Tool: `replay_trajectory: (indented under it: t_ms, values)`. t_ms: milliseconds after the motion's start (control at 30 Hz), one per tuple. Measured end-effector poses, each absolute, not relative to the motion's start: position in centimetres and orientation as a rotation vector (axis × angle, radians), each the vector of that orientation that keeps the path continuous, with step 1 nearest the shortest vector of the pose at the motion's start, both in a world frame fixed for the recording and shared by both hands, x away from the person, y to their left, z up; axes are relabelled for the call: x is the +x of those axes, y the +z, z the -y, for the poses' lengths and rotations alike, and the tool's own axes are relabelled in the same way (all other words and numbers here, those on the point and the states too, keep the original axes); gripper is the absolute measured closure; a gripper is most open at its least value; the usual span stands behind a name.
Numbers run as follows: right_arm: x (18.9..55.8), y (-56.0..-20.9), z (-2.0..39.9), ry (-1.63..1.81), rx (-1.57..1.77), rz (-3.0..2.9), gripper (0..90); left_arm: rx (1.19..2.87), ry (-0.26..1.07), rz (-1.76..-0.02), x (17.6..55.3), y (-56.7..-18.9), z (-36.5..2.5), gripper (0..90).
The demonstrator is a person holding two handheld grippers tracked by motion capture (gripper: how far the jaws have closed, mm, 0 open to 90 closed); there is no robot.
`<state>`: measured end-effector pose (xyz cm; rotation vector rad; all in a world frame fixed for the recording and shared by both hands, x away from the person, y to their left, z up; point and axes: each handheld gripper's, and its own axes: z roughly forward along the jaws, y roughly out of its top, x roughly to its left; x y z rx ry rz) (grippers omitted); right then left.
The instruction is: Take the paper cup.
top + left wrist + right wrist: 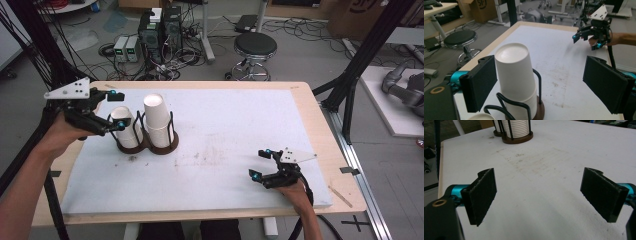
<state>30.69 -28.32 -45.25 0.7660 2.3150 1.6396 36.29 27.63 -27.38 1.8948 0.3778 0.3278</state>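
Two dark wire holders stand side by side on the white board, each with a stack of upturned white paper cups. The tall stack is on the right and the short stack on the left. My left gripper hovers open over the short stack, touching nothing. In the left gripper view the tall stack rises close beside the left pad, and the short stack's top peeks in at the bottom. My right gripper is open and empty low over the board's near right part.
The board lies on a wooden table. Black frame posts stand at the table's right and left sides. On the floor behind are a stool, computer boxes and cables. The right gripper view faces the holders across stained board.
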Motion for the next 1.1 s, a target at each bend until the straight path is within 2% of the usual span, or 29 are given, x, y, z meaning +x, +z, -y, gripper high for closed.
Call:
replay_trajectory:
  t_ms: [533, 1100]
  values:
    - [30.8, -45.3, 28.3, 1.633, 0.763, -2.322, 14.1, 2.194, 0.248, -0.278, 41.3, -22.7, -23.8, 11.8]
    - [30.8, -45.2, 28.1, 1.622, 0.762, -2.336, 14.1, 2.56, 0.196, -0.279, 44.8, -23.4, -20.1, 12.4]
